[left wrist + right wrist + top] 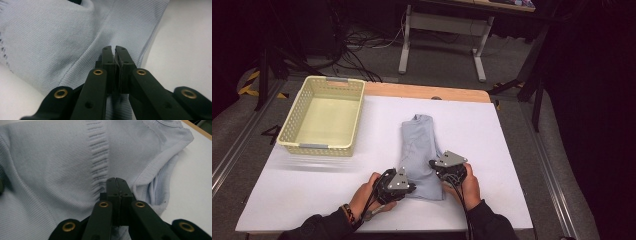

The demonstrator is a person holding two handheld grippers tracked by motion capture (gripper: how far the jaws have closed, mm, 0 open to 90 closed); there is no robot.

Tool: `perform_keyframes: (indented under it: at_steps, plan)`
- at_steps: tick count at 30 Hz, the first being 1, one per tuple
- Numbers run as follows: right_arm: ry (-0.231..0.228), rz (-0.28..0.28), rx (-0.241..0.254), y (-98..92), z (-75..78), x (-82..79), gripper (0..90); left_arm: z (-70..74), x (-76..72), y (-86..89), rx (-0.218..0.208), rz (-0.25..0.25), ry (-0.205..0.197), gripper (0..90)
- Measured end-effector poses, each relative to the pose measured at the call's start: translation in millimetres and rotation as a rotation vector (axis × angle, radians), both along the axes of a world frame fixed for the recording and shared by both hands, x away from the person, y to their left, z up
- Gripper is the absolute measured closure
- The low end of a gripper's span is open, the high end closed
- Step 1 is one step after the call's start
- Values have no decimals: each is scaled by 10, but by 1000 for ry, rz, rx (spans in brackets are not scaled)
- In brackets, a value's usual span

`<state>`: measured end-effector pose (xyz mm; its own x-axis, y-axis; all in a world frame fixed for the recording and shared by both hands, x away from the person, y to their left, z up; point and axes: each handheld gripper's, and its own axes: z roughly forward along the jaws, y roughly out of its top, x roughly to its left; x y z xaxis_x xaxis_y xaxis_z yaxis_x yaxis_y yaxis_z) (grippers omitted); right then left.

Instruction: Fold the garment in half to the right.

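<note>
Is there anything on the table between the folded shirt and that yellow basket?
No. Bare white table lies between the folded shirt and the yellow basket. Nothing visible blocks the way.

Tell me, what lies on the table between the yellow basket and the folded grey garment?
Nothing: in the high view the stretch of white table between the basket and the grey garment is bare.

bare white tabletop (492, 145) right of folded shirt (419, 150), basket (324, 116) blocking far left, edges seemingly free
</note>
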<state>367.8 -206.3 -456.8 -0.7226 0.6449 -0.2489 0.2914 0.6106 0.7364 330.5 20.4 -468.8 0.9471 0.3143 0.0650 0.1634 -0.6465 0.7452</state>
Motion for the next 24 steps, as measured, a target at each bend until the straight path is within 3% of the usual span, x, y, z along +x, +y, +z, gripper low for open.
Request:
perform_keyframes:
  at_steps: [4, 6, 9, 12, 15, 17, 19, 22, 24]
  plan:
    - [-7, -17, -16, -65, 43, -47, 900, 35, -62, 6, 4, -5, 4, 882]
    - [-18, -31, -18, -122, 63, -66, 900, 86, -101, 13, -30, -23, -2, 889]
    - [-41, -55, 2, -192, 122, -91, 900, 243, -141, 36, -74, -26, -46, 847]
    - [-86, -78, 18, -237, 212, -118, 897, 371, -105, 82, -103, 23, -93, 794]
    - [-121, -102, 65, -304, 272, -124, 773, 403, 30, 110, -134, 104, -85, 649]
    - [-101, -84, 109, -342, 275, -114, 749, 405, 128, 116, -145, 129, -97, 592]
    - [-98, -69, 128, -345, 261, -120, 719, 425, 219, 105, -155, 120, -100, 631]
    - [-91, -45, 115, -304, 230, -114, 839, 442, 325, 43, -110, 116, -189, 840]
    - [-70, -37, 101, -277, 188, -79, 877, 423, 440, -4, -96, 131, -175, 897]
